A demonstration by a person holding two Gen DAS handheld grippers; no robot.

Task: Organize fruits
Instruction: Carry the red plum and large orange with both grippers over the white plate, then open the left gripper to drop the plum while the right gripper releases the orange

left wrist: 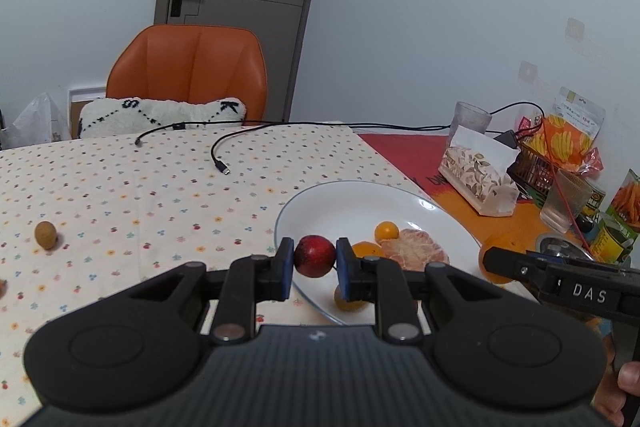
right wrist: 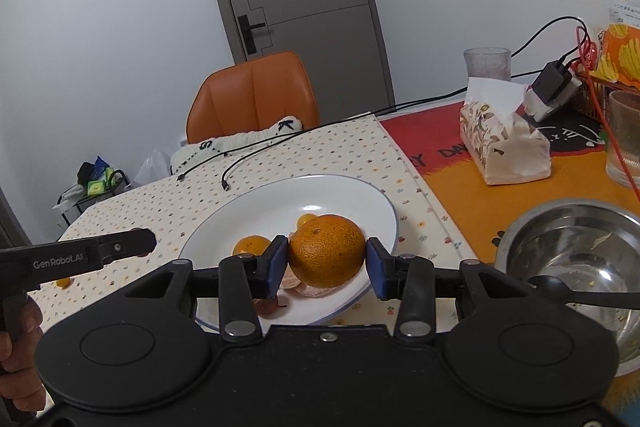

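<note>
My left gripper [left wrist: 315, 259] is shut on a small red fruit [left wrist: 315, 255] and holds it over the near left rim of the white plate [left wrist: 328, 203]. In the plate lie a peeled tangerine [left wrist: 414, 249] and small orange kumquats [left wrist: 386, 231]. My right gripper [right wrist: 327, 259] is shut on a large orange [right wrist: 327, 251] and holds it above the same plate [right wrist: 280, 203], over the peeled segments [right wrist: 312, 291] and a kumquat [right wrist: 250, 246]. A small brown fruit [left wrist: 45, 235] lies on the cloth far left.
A tissue pack [right wrist: 504, 143], glasses [right wrist: 624, 139], snack bags [left wrist: 568, 139] and a charger stand at the right. A steel bowl [right wrist: 576, 267] with a black spoon is near right. Black cables [left wrist: 220, 155] cross the cloth. An orange chair [left wrist: 188, 71] is behind the table.
</note>
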